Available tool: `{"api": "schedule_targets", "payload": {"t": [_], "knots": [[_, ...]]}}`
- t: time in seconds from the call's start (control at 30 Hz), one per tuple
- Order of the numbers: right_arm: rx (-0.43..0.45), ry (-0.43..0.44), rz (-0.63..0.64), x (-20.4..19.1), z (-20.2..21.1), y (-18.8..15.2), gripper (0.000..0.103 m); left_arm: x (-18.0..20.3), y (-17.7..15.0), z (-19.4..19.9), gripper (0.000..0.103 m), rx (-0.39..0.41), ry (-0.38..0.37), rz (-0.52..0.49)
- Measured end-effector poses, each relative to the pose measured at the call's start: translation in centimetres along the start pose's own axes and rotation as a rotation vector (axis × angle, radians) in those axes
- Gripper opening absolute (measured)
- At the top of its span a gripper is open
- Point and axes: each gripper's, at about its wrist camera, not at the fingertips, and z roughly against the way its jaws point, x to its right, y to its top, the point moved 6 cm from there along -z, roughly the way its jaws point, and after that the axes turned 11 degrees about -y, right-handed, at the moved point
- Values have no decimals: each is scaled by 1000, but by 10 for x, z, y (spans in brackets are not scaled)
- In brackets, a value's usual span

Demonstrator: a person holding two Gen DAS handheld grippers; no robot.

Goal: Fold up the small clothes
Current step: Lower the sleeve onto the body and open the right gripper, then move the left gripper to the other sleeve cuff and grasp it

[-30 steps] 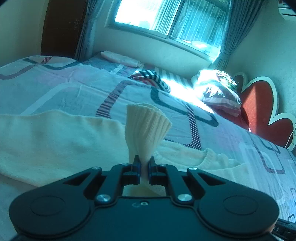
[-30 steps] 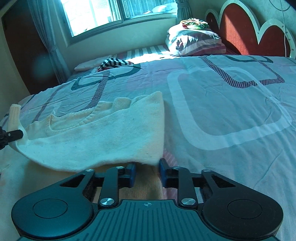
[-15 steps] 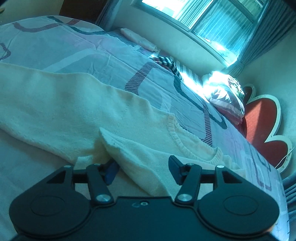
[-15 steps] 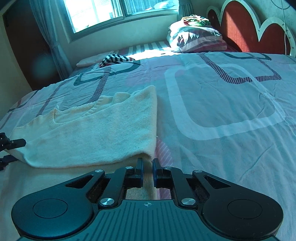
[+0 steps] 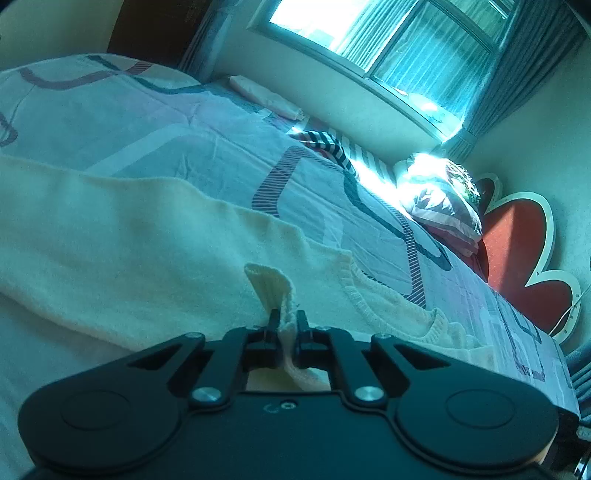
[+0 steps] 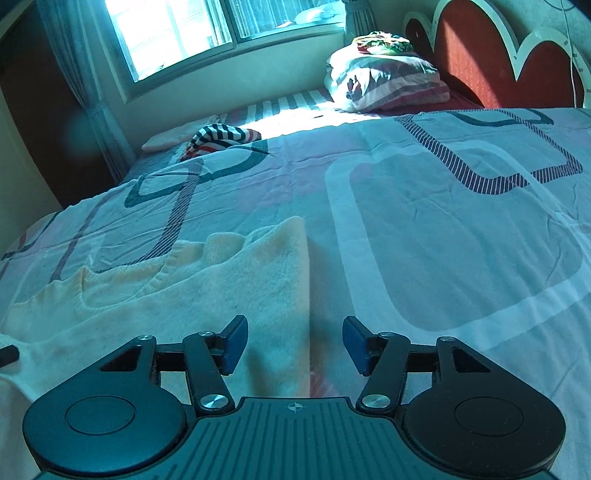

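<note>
Left wrist view: sleeve-fold step, left gripper [image 5: 284, 319] re-clamped on cream sweater [image 5: 129, 240] cuff [image 5: 271, 284]; right gripper [image 6: 293, 341] just opened empty; next, probably carrying cuff across.

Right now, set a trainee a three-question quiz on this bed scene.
1. True or false: the left tongs are shut on a ribbed cuff of the cream knitted sweater.
2. What lies between the right tongs: A) a striped sock, B) the sweater's folded edge, untouched, C) a pillow?
3. Fill in: the crumpled striped garment lies near the ___.

Key: 1 true; 2 B; 3 window.
</note>
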Motion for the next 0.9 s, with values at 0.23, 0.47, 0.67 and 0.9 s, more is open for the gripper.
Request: {"api": "schedule_targets", "payload": {"t": [0.23,0.47,0.67,0.9], "knots": [[1,-7,12,-11,-23,20,14,16,18,6,4,105,-28,-105],[85,-109,110,-12,-23,10,6,-18,-6,-23,10,-3,94,-123],[134,-111,130,-18,-1,12,16,-8,-4,2,53,5,142,-112],[136,-3,261,-51,29,-20,39,21,-4,21,64,62,99,-176]]}}
